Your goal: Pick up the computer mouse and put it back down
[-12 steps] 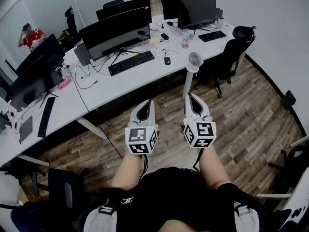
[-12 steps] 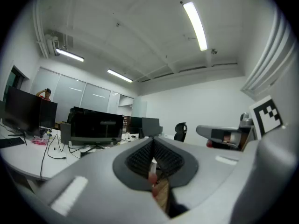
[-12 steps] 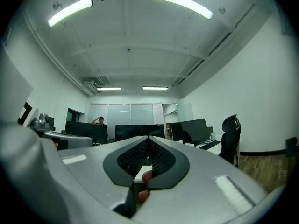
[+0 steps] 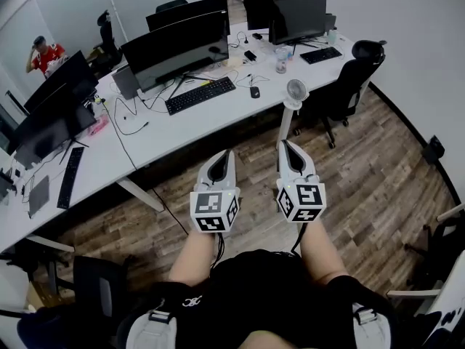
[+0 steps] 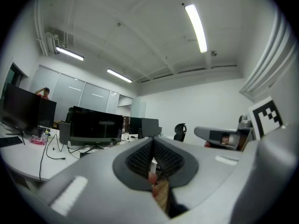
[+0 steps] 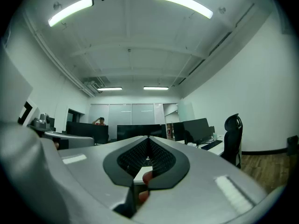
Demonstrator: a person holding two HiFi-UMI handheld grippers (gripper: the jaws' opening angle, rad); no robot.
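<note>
A small black computer mouse (image 4: 254,91) lies on the white desk (image 4: 218,115), right of a black keyboard (image 4: 199,95). Both grippers hang over the wooden floor, well short of the desk. My left gripper (image 4: 222,153) points at the desk with its jaws shut and nothing between them; in its own view the left gripper (image 5: 152,143) shows closed pads. Beside it, my right gripper (image 4: 285,145) is also shut and empty, and the right gripper (image 6: 148,141) points at the monitors across the room.
Large black monitors (image 4: 178,46) stand behind the keyboard. A white desk fan (image 4: 294,91) on a pole stands at the desk's near edge, a black office chair (image 4: 349,86) to the right. A second desk (image 4: 65,187) with a keyboard runs to the left. A person in red stands far off.
The view has shifted very slightly; both grippers hold almost the same place, jaws still shut.
</note>
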